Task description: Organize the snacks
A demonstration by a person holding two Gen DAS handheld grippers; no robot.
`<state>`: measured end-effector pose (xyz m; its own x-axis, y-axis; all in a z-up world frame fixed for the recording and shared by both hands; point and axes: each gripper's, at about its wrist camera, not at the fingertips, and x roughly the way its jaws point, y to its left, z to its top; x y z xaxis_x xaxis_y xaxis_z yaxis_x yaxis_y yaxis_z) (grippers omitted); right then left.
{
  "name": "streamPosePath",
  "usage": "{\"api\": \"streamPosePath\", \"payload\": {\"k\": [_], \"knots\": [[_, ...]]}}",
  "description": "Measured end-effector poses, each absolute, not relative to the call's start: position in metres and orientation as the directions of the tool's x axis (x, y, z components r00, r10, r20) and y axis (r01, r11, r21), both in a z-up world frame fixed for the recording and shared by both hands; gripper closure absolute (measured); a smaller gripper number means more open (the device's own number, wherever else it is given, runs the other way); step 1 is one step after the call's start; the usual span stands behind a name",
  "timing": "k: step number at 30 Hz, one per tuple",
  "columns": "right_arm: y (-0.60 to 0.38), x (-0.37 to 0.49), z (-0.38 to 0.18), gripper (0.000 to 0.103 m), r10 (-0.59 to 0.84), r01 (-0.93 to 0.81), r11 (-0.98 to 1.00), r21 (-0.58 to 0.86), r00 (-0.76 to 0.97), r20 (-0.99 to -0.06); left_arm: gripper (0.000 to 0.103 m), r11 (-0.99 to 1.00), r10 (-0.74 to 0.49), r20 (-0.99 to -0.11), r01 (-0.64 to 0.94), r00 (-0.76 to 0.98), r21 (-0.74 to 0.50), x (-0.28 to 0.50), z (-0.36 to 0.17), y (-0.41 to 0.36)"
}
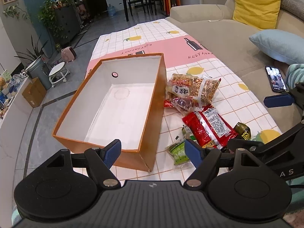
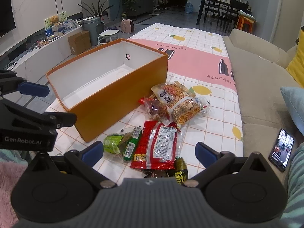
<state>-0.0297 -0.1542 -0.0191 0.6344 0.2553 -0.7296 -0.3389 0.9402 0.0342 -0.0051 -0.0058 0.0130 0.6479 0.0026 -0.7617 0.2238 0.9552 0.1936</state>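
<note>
Several crinkly plastic snack packets (image 2: 163, 133) beside a rectangular orange box (image 2: 117, 93).

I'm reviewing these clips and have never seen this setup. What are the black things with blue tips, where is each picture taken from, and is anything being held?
There is no robot: a person holds two hand grippers, each with a fisheye camera looking along its fingers. The left gripper and right gripper fill the bottom of their own views, and each also shows at the edge of the other's. The blue tips are the finger pads. Both grippers are open and hold nothing. On the lemon-print tablecloth stands an empty orange box with a white inside. Beside it lies a loose pile of snack packets, including a red packet and green ones. A phone lies on the sofa.
</note>
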Motion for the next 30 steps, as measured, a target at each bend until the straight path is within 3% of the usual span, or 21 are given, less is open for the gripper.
{"api": "streamPosePath", "payload": {"k": [30], "knots": [[-0.151,-0.025,-0.031,0.004,0.223,-0.321,0.947,0.022,0.606,-0.763,0.014,0.952,0.014,-0.801,0.237,0.599,0.194,-0.009,-0.001,-0.002]]}}
